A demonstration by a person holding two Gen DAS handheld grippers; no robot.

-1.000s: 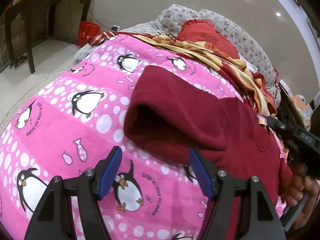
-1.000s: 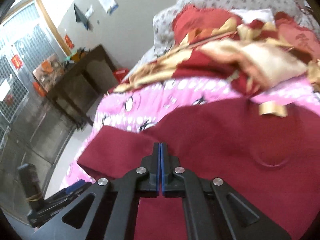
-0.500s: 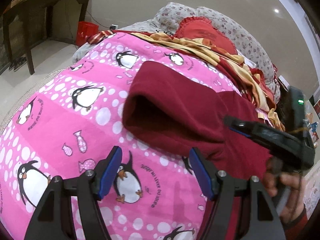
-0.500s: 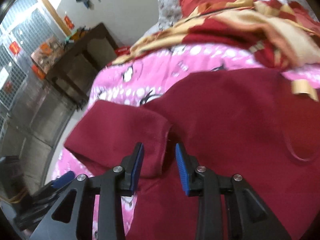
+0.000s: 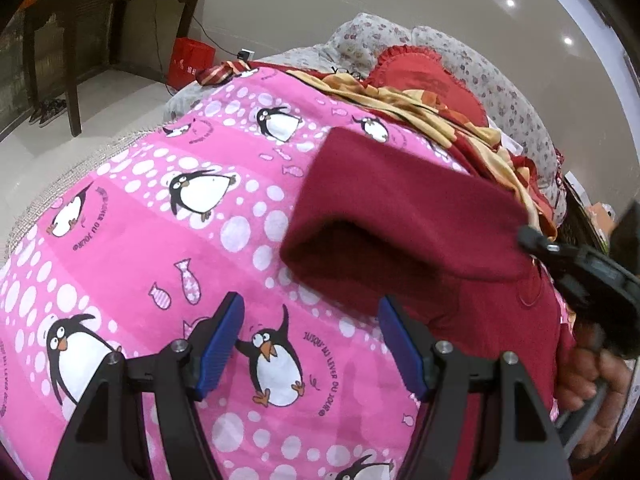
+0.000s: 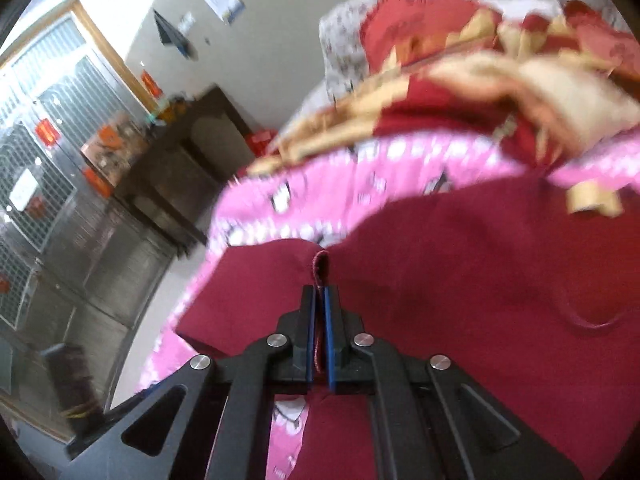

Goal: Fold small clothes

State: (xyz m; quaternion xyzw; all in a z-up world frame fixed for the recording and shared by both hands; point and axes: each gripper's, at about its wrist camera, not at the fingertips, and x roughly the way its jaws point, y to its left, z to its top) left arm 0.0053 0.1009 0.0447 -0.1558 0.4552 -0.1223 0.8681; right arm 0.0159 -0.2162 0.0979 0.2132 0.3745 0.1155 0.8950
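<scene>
A dark red garment (image 5: 400,216) lies on a pink penguin blanket (image 5: 160,216), one part folded over so that its open end faces me. My left gripper (image 5: 312,336) hovers open just in front of that end, nothing between its blue pads. At the right edge of the left wrist view a hand holds my right gripper (image 5: 532,240) against the fabric. In the right wrist view the right gripper (image 6: 319,300) is shut on a pinched ridge of the red garment (image 6: 460,280), which sticks up between the pads.
A crumpled red and yellow cloth (image 5: 420,104) and floral pillows (image 5: 472,64) lie beyond the garment. A dark wooden table (image 5: 100,12) and a red bin (image 5: 188,60) stand on the tiled floor to the left of the bed.
My right gripper opened over the garment's seam, then shut on a fold of it. The folded part has lifted a little. The left gripper stayed open in place.
</scene>
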